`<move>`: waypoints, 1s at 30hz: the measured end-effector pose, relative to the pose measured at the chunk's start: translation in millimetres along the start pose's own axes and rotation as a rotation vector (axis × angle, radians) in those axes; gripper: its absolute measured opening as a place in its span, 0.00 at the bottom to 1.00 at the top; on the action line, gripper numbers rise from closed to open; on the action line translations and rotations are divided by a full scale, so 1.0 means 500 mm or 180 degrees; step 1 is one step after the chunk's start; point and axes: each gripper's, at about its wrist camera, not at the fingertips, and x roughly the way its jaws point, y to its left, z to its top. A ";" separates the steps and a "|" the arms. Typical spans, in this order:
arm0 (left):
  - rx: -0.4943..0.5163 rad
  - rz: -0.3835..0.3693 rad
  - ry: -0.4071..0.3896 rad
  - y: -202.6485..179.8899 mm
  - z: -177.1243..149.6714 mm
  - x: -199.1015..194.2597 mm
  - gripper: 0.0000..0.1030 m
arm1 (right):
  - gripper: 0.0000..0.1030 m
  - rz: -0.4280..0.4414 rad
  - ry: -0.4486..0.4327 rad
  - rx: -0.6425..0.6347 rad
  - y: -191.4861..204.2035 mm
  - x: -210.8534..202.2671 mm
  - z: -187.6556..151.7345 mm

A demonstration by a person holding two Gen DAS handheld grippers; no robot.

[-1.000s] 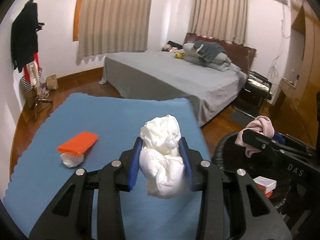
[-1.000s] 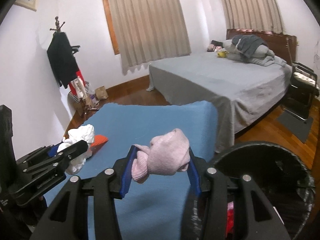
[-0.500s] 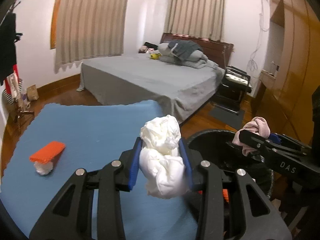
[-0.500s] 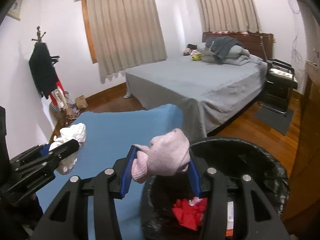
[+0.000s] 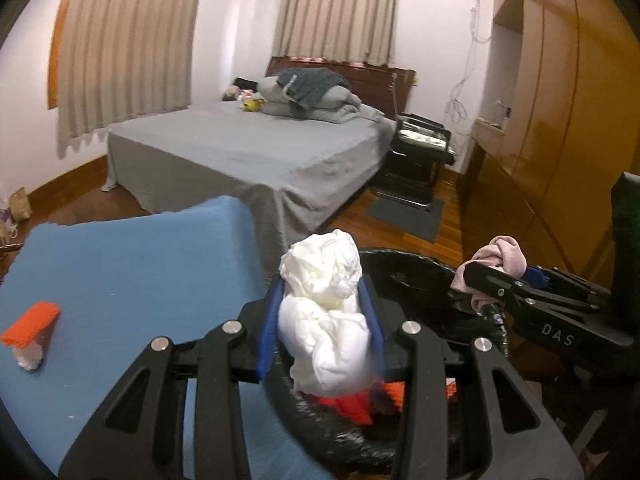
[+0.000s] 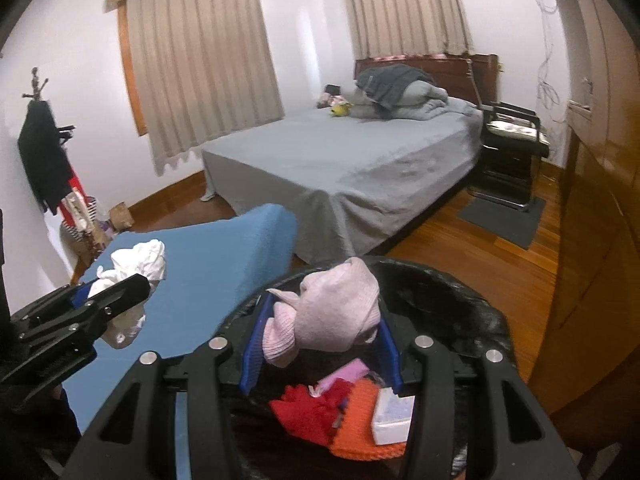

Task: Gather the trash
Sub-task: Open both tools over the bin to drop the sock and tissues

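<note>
My left gripper [image 5: 322,296] is shut on a crumpled white wad [image 5: 324,320] and hangs over the near left rim of a black-lined trash bin [image 5: 420,276]. My right gripper [image 6: 320,328] is shut on a pink knitted cloth [image 6: 332,316], held above the open bin [image 6: 460,300]. Red and orange scraps [image 6: 320,408] and a small white box [image 6: 390,414] lie inside the bin. An orange and white piece [image 5: 30,330] lies on the blue table cover [image 5: 120,272] at the left. Each gripper shows in the other's view: the right gripper [image 5: 496,276] and the left gripper [image 6: 116,280].
A grey bed [image 5: 248,148] stands beyond the table, with a black chair [image 5: 420,160] beside it. Wooden wardrobes [image 5: 560,120] line the right wall. A coat stand [image 6: 44,152] is at the far left. A wood floor with a dark mat [image 6: 504,216] lies behind the bin.
Both grippers have swung to the right, from over the blue table to over the bin, each keeping its hold. The orange piece has slid toward the left edge of the left view.
</note>
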 end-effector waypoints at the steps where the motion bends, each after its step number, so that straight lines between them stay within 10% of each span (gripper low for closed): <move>1: 0.0007 -0.0047 0.0023 -0.005 -0.001 0.010 0.35 | 0.47 -0.0033 0.0015 0.0009 -0.008 0.002 -0.002; 14: 0.0108 -0.0343 0.0280 -0.054 -0.027 0.110 0.54 | 0.63 -0.0245 0.0108 0.0193 -0.092 0.027 -0.020; 21: 0.0005 -0.0223 0.0247 -0.022 -0.026 0.109 0.72 | 0.87 -0.0311 -0.0007 0.0187 -0.096 0.010 -0.014; 30: -0.0135 0.0141 0.0054 0.067 -0.018 0.040 0.81 | 0.94 -0.0186 -0.0088 0.0144 -0.052 -0.004 0.003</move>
